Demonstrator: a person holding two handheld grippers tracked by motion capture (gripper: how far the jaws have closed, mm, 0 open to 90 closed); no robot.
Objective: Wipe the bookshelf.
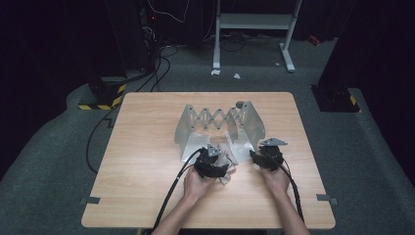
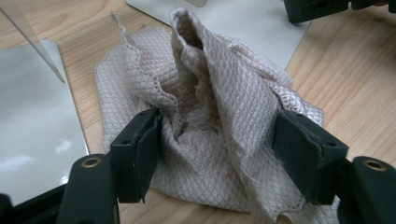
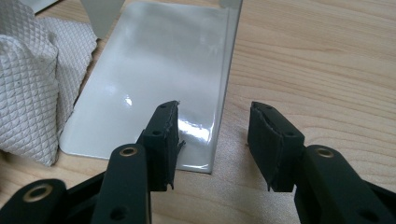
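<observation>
A crumpled beige quilted cloth (image 1: 227, 170) (image 2: 210, 107) lies on the wooden table in front of a shiny metal folding frame (image 1: 195, 128). My left gripper (image 1: 221, 162) (image 2: 217, 135) is open around the cloth. Its black pads (image 2: 149, 144) rest against the heap's two flanks, and a ridge of cloth stands up between them. My right gripper (image 1: 256, 154) (image 3: 212, 140) is open and holds nothing. It straddles the near corner of the frame's flat right flap (image 3: 154, 70), beside its upright wall (image 3: 229, 56). The cloth (image 3: 28, 70) lies to the left of that flap.
The frame has a scissor lattice (image 1: 218, 117) at the back and side wings. A small grey disc (image 1: 239, 104) lies behind it. Bare tabletop (image 1: 147, 147) stretches to the left and toward the front. Cables (image 1: 176, 183) trail from both grippers to the near edge.
</observation>
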